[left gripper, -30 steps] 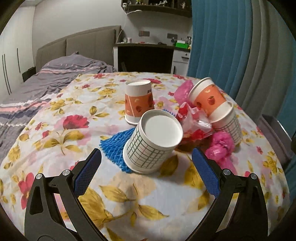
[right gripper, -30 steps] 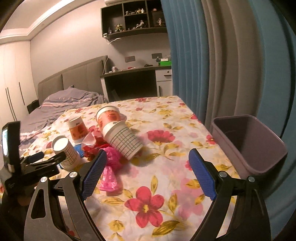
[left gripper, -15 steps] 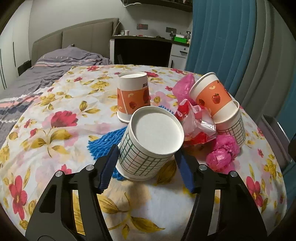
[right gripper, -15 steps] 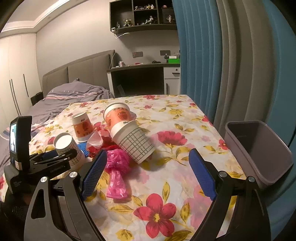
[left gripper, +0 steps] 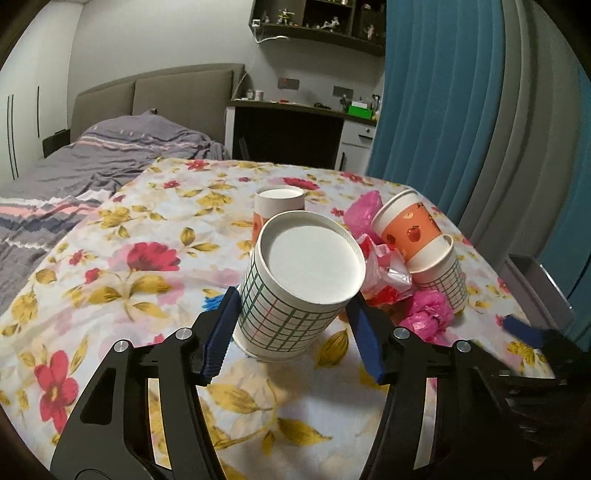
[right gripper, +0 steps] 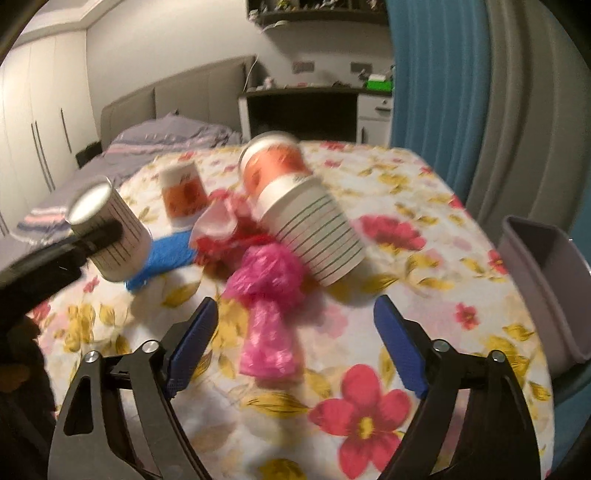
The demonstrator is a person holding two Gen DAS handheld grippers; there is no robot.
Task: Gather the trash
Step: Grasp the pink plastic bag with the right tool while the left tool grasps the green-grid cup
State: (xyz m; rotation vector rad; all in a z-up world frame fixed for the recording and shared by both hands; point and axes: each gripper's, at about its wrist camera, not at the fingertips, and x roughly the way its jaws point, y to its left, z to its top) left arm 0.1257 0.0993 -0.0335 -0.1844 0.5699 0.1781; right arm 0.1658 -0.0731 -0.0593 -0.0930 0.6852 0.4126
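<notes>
Floral tbl (left gripper: 122,266): L hand-held gripper (left gripper: 291,328) clamping checked cup (left gripper: 295,291)

The whole right wrist view is smeared by motion, so the print on the orange cup (right gripper: 272,168) lying at centre top cannot be read. In the left wrist view the upside-down checked cup (left gripper: 295,291) in the middle hides most of the upright orange cup (left gripper: 277,206) behind it and nearly all of the blue net (left gripper: 213,303), of which only a scrap shows at its left. The grey bin (left gripper: 535,284) is cut off at the right edge there. The figures on the shelf (left gripper: 317,22) at the top are too small to tell.
</notes>
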